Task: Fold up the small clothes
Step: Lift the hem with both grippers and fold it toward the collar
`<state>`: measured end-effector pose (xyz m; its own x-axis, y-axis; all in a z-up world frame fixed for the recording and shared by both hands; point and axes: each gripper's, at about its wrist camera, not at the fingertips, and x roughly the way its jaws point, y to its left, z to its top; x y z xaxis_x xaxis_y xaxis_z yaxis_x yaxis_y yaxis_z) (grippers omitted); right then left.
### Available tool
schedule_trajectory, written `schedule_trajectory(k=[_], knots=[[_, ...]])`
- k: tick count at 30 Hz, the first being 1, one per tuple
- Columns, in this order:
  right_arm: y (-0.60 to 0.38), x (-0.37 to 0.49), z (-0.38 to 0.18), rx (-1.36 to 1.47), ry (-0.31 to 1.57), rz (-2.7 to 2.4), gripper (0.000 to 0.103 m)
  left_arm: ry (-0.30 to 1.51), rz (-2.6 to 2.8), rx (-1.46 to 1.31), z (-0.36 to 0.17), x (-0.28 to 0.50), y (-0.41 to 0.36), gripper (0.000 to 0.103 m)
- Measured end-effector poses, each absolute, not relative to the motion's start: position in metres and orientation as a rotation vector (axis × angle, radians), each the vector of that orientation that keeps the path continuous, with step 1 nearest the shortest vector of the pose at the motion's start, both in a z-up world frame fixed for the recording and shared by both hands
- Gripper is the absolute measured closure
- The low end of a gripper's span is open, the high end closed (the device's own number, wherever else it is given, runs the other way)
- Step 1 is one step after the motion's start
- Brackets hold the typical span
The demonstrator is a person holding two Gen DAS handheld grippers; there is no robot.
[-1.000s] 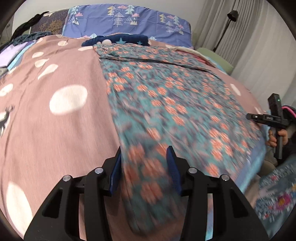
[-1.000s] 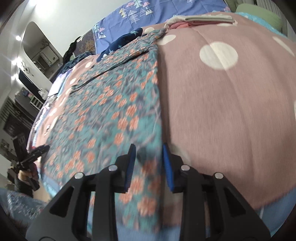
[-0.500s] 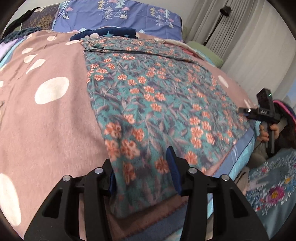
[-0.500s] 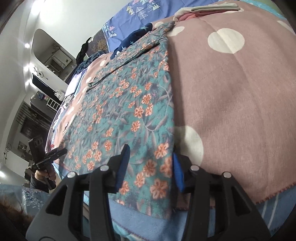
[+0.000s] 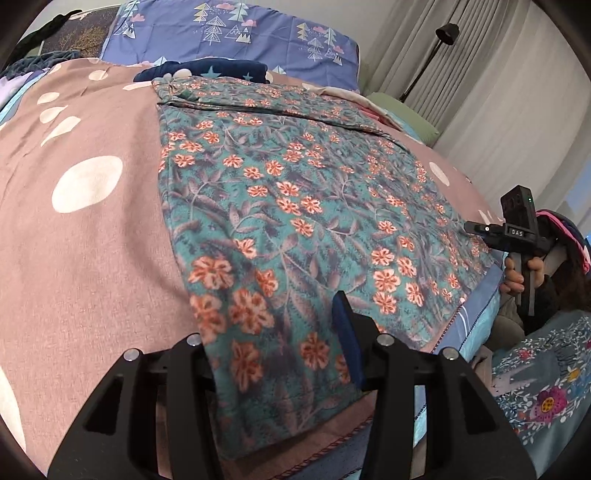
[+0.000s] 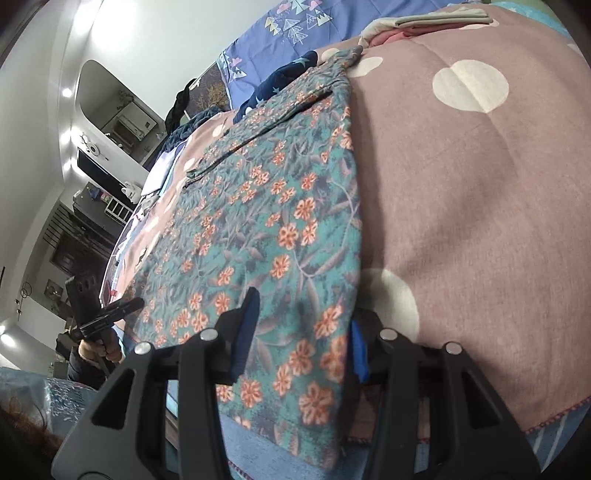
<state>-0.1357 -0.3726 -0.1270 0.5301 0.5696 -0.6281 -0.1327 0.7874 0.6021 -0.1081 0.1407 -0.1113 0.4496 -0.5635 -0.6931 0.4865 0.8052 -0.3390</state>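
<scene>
A teal garment with orange flowers (image 5: 295, 206) lies spread flat on the pink spotted quilt (image 5: 85, 258). Its near hem reaches the bed's front edge. My left gripper (image 5: 271, 325) stands open at the garment's near left corner; the cloth drapes over its left finger and hides it, while the blue pad (image 5: 345, 343) on the right rests bare on the fabric. My right gripper (image 6: 303, 314) is open astride the near right corner (image 6: 317, 369), pads apart from the cloth. Each view shows the other gripper at the far corner: right gripper (image 5: 517, 229), left gripper (image 6: 99, 317).
A blue tree-print pillow (image 5: 236, 33) and a navy star-patterned cloth (image 5: 207, 70) lie at the head of the bed. A folded stack (image 6: 424, 26) sits at the far right of the quilt. A floor lamp (image 5: 445, 35) and curtains (image 5: 517, 110) stand beyond.
The right gripper's jaws have widened and let go of the garment's corner. The cloth, blurred and moving before, now lies still and flat. The left jaws kept their width.
</scene>
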Motion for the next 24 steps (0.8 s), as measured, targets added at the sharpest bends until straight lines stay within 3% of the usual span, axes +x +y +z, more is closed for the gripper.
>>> schedule_trajectory(k=[6,8,12,17,20,24], knots=[[-0.360,-0.140,-0.130,0.493,0.947,0.494,0.069,0.891,-0.654,-0.073,-0.110,-0.114,0.138,0.061],[-0.359,-0.122,-0.135,0.549,0.976,0.485,0.100,0.896,-0.691,-0.126,-0.109,-0.100,0.135,0.096],[-0.365,-0.112,-0.118,0.633,0.922,0.505,0.100,0.788,-0.717,-0.157,-0.083,-0.100,0.137,0.099],[-0.385,-0.120,-0.014,0.644,0.646,0.592,0.101,0.501,-0.707,-0.142,0.025,-0.111,0.144,0.099],[-0.386,-0.146,0.042,0.565,0.509,0.601,0.101,0.357,-0.722,-0.119,0.078,-0.141,0.147,0.099],[-0.386,-0.213,0.066,0.439,0.416,0.548,0.101,0.279,-0.702,-0.041,0.096,-0.199,0.147,0.099]])
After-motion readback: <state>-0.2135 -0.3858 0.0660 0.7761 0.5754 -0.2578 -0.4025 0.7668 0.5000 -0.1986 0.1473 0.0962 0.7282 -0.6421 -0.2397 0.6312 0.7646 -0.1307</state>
